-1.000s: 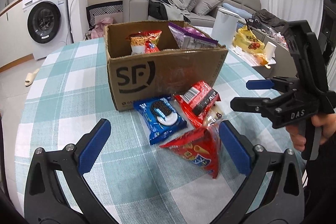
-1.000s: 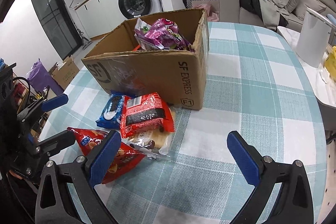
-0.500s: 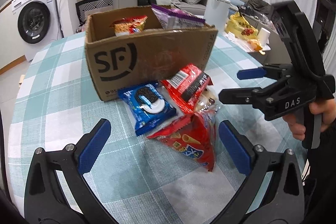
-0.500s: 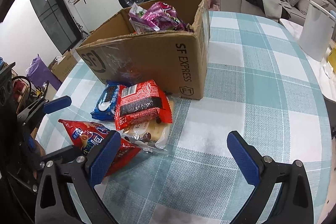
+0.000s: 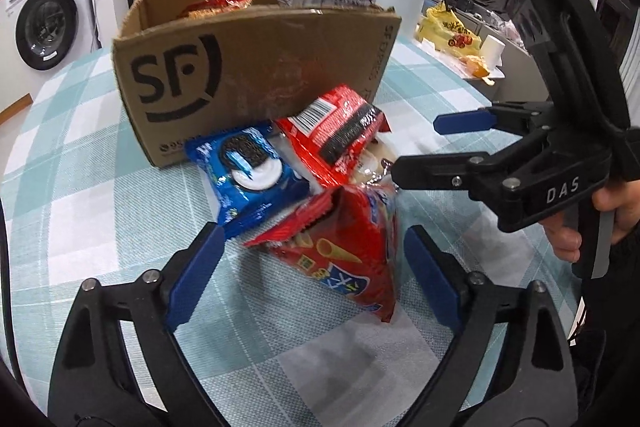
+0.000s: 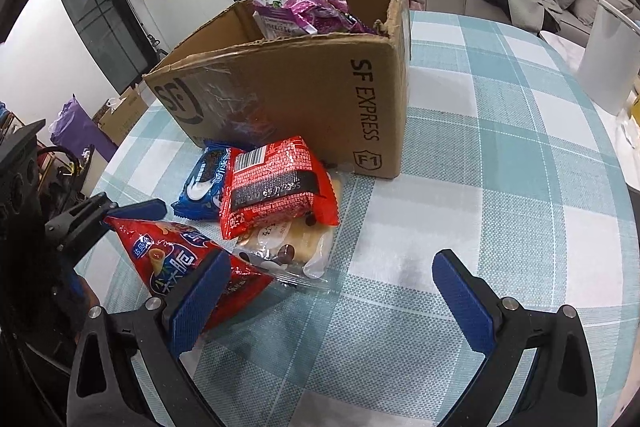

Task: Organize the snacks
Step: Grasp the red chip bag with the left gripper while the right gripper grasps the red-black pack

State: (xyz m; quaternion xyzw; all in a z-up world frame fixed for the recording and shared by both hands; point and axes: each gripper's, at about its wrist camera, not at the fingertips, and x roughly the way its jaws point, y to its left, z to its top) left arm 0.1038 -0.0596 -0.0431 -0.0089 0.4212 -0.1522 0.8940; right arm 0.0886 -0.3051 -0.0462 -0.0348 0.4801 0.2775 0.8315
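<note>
Both my grippers are spread wide and holding nothing, and over the last second I have brought them down close to the pile. My left gripper now straddles the red cone-snack bag, nearest me on the checked tablecloth; my right gripper hangs beside the clear cookie pouch. Just beyond lie the blue Oreo pack and the red noodle packet, leaning on each other against the front wall of the cardboard box, which sits toward the table's middle and already holds a purple bag. Closing on the cone bag looks next.
</note>
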